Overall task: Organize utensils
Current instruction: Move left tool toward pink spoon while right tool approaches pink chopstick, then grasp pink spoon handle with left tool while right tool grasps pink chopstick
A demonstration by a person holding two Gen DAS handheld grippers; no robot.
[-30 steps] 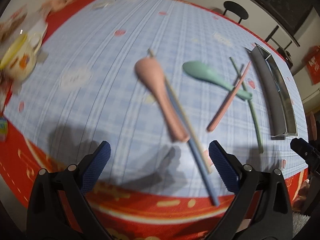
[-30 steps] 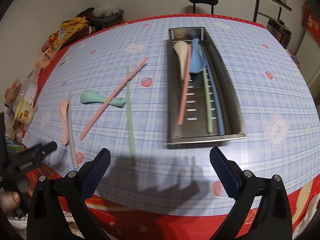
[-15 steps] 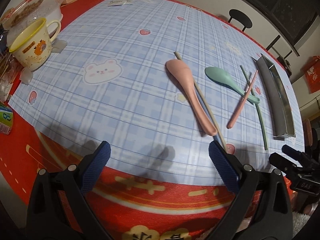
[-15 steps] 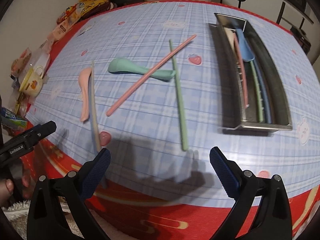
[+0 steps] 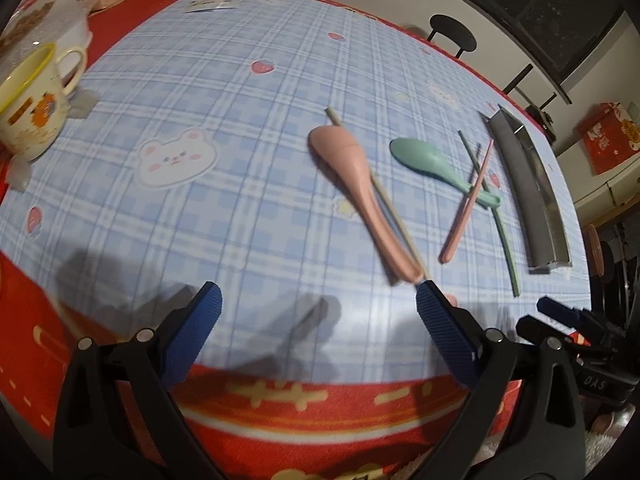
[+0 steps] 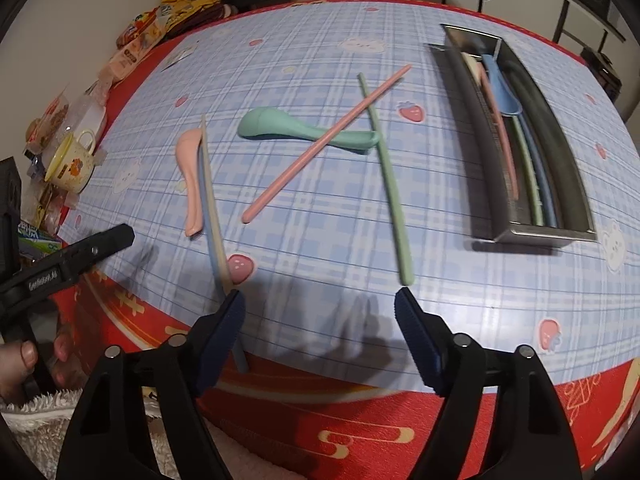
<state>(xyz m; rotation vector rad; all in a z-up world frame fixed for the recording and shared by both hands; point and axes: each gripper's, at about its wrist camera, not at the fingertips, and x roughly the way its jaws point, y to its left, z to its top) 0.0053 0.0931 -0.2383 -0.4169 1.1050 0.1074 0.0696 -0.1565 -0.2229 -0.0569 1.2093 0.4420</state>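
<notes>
Near counter (image 6: 460, 300) edge, right gripper (image 6: 320, 304) fingers wide, lined w/ green chopstick (image 6: 390, 184) for pickup; left gripper (image 5: 318, 300) also wide, empty; tray (image 6: 568, 152) half-filled.

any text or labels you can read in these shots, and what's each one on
"DAS": white letters on the right gripper body, seen from the left wrist view.
White lettering on the left gripper arm: too blurred to read.
Print on the mug, snack packets and red tablecloth border: not legible.
</notes>
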